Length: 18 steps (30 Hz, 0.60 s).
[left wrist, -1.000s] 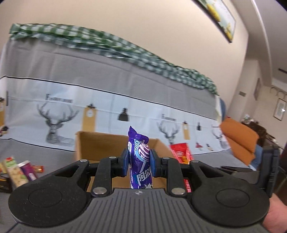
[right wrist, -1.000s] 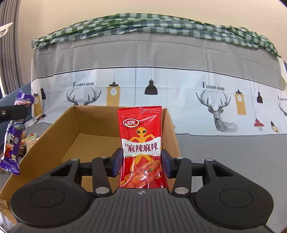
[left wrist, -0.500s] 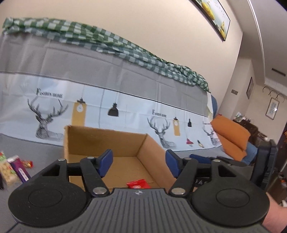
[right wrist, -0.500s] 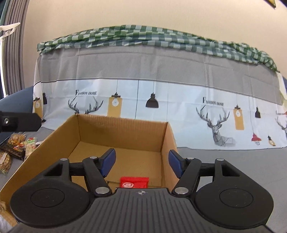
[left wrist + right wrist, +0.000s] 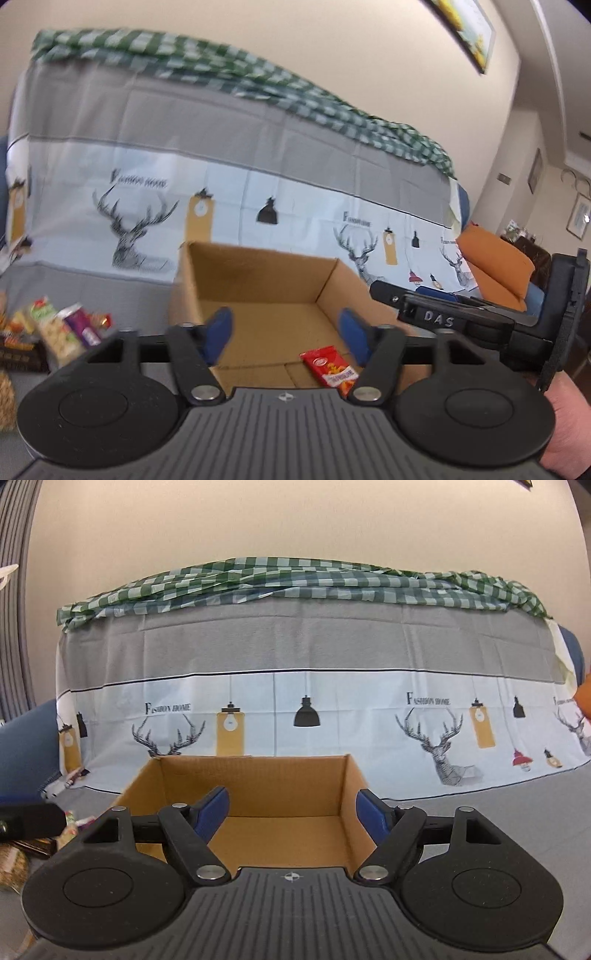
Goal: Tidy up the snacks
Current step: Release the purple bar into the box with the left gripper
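Observation:
An open cardboard box (image 5: pixel 258 266) stands on the grey cloth before a covered sofa. A red snack packet (image 5: pixel 328 365) lies flat on the box floor near its front right. My left gripper (image 5: pixel 284 332) hovers over the box front, its jaws closing with nothing between them. The right gripper (image 5: pixel 293 808) faces the same box (image 5: pixel 251 782) from the front, jaws opening and empty. Seen from the left wrist, the right gripper's black body (image 5: pixel 461 317) reaches in from the right. The purple packet is out of sight.
Several loose snack packets (image 5: pixel 59 328) lie on the cloth left of the box, some also in the right wrist view (image 5: pixel 14 856). An orange cushion (image 5: pixel 495 266) sits at the far right. A checked cloth (image 5: pixel 295 579) tops the sofa back.
Both grippers let go: the purple packet left the left jaws and the red packet dropped from the right jaws into the box. The left view swung and shifted sideways.

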### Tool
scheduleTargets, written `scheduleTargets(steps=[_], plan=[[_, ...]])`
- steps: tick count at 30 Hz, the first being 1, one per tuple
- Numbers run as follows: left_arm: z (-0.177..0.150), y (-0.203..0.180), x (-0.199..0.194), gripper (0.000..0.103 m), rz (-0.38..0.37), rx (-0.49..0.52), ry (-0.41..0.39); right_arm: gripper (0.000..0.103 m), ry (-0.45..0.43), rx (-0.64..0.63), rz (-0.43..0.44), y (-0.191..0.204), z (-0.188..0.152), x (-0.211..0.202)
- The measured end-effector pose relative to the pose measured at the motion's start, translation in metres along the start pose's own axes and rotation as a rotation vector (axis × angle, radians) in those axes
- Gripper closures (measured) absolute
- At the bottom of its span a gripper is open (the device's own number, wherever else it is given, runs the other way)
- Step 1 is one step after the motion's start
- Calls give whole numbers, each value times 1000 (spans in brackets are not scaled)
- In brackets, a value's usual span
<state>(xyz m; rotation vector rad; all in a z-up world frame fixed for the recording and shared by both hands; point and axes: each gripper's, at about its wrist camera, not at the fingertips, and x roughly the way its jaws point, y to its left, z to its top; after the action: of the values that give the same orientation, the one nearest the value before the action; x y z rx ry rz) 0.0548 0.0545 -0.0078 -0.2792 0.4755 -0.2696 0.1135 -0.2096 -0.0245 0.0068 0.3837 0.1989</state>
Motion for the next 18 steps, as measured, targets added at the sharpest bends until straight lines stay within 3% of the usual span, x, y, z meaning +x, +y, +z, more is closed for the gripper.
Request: scheduleTargets(steps=[2, 3, 5, 9, 11, 15, 18], plan=[[4, 13, -4, 86, 30, -20, 27, 26, 12, 22, 22, 9, 2, 0], [7, 20, -6, 93, 40, -28, 43, 26, 18, 37, 32, 14, 3, -1], [17, 36, -10, 95, 70, -43, 56, 29, 28, 72, 56, 24, 5, 0], [36, 84, -27, 94, 160, -114, 34, 56, 56, 144, 129, 47, 7, 3], [33, 110, -35, 94, 225, -159, 19, 62, 71, 173, 174, 61, 8, 6], [13, 162, -38, 93, 336, -347, 135, 63, 89, 165, 248, 99, 3, 15], [10, 188, -44, 85, 363, -448, 146, 63, 107, 141, 295, 130, -4, 22]])
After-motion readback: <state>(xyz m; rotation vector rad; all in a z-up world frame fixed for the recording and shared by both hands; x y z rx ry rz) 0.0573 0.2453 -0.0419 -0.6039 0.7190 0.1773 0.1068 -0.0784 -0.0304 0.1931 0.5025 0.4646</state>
